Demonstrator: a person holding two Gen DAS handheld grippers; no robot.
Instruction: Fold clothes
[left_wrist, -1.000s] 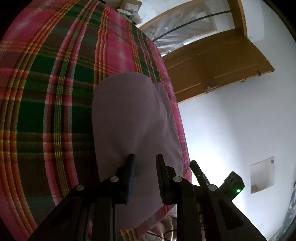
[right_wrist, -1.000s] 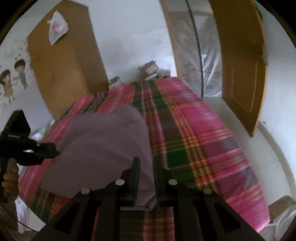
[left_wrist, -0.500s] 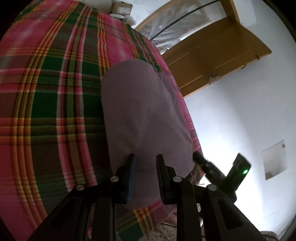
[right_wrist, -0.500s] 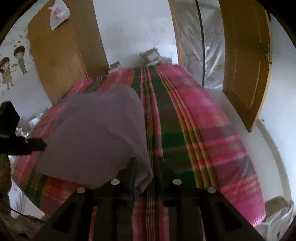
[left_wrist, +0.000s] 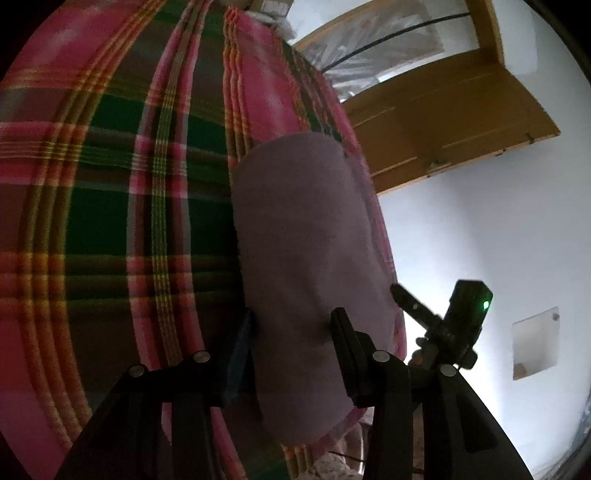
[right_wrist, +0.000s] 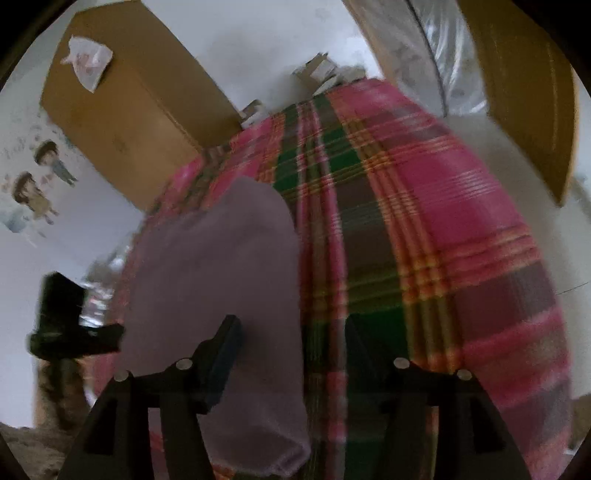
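While right gripper gapes, cartoon wall stickers, wardrobe

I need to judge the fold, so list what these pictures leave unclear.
- Near edge of the purple cloth: left wrist view, hidden behind the left gripper.
- Layers and kind of cloth: right wrist view, blurred by motion.
- Far end of the plaid bed cover: both views, cut off by the fisheye rim.

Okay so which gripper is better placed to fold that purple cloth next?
Probably the left gripper: its open fingers straddle the near end of the purple cloth. The right gripper is also open, but only its left finger overlaps the cloth's edge on the plaid bedspread.
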